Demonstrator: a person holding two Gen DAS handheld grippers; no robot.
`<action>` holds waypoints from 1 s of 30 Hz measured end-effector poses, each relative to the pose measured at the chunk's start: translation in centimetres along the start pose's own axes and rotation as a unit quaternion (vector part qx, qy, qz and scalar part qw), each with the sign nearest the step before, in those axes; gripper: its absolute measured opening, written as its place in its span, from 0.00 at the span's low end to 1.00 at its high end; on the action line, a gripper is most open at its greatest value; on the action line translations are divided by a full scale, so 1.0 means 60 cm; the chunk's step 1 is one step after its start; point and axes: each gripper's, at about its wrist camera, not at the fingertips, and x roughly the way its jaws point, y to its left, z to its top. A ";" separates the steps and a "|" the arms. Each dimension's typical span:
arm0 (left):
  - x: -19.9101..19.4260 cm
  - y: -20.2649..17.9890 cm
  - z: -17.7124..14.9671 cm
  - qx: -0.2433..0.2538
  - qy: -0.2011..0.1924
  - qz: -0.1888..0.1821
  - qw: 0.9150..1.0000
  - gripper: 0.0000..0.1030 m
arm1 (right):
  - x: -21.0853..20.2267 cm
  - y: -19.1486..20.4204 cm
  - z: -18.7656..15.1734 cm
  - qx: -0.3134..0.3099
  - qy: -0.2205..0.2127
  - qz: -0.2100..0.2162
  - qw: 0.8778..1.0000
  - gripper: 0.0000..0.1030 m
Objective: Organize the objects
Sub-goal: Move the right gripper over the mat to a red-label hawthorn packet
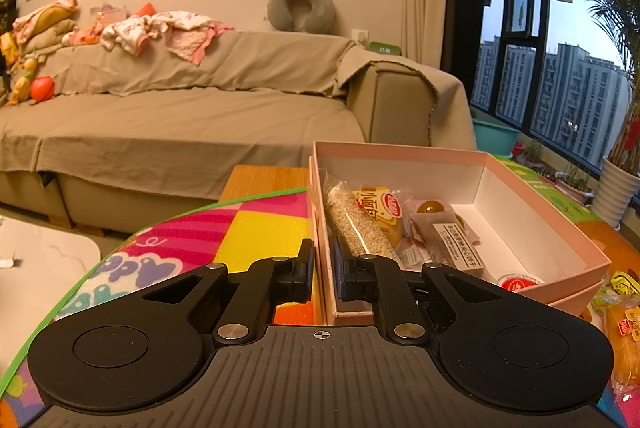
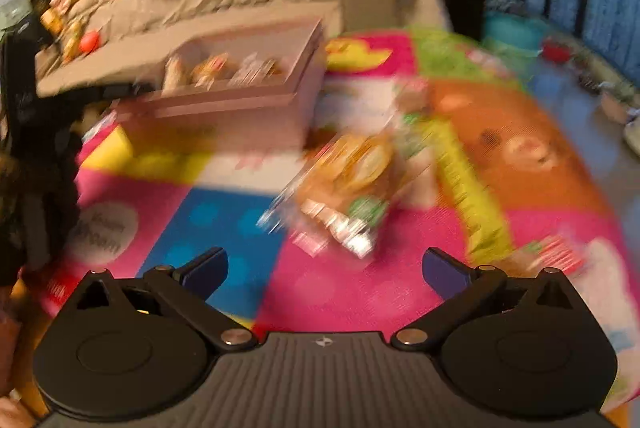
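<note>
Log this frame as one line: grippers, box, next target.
left gripper: shut on pink cardboard box wall | right gripper: open, empty | clear-wrapped bread packet on colourful play mat, blurred

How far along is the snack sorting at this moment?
Done: several packets lie in the pink box. In hand: left gripper is clamped on the box's near wall; right gripper is open and empty over the mat. Left: the bread packet in front of it.

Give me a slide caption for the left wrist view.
Left gripper clamps the pink box wall, snack packets inside.
</note>
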 end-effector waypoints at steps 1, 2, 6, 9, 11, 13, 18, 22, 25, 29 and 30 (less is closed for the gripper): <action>0.000 0.000 0.000 0.000 0.000 0.000 1.000 0.13 | -0.008 -0.004 0.004 0.000 -0.012 -0.009 1.000 1.00; 0.000 0.000 0.000 0.000 0.000 0.000 1.000 0.13 | -0.017 -0.010 0.010 0.000 -0.025 -0.018 1.000 1.00; 0.000 0.000 0.000 0.000 0.000 0.000 1.000 0.13 | -0.048 -0.039 0.030 0.012 -0.059 -0.067 0.996 1.00; 0.000 0.001 0.001 -0.001 0.001 -0.001 1.000 0.13 | -0.061 -0.068 0.032 0.032 -0.061 -0.086 0.994 1.00; -0.001 0.001 0.001 -0.001 0.000 -0.001 1.000 0.13 | -0.060 -0.078 0.029 0.038 -0.050 -0.091 0.994 1.00; 0.000 0.001 0.001 0.000 0.000 -0.001 1.000 0.13 | -0.055 -0.080 0.021 0.038 -0.036 -0.083 0.995 1.00; 0.000 0.001 0.001 -0.001 0.000 -0.001 1.000 0.13 | -0.036 -0.073 0.018 0.039 -0.027 -0.063 0.997 1.00; -0.001 0.001 0.001 0.001 0.000 0.001 1.000 0.13 | -0.028 -0.065 0.046 0.025 -0.035 -0.054 0.998 0.99; -0.001 0.002 0.001 0.001 0.000 0.001 1.000 0.13 | -0.002 -0.063 0.102 0.000 -0.036 -0.047 0.998 0.88; -0.002 0.001 0.001 0.000 0.000 0.000 1.000 0.13 | 0.085 -0.077 0.177 0.015 0.002 -0.030 0.999 0.73; -0.002 0.001 0.001 0.000 0.000 -0.001 1.000 0.13 | 0.117 -0.082 0.193 0.025 0.018 -0.036 0.999 0.67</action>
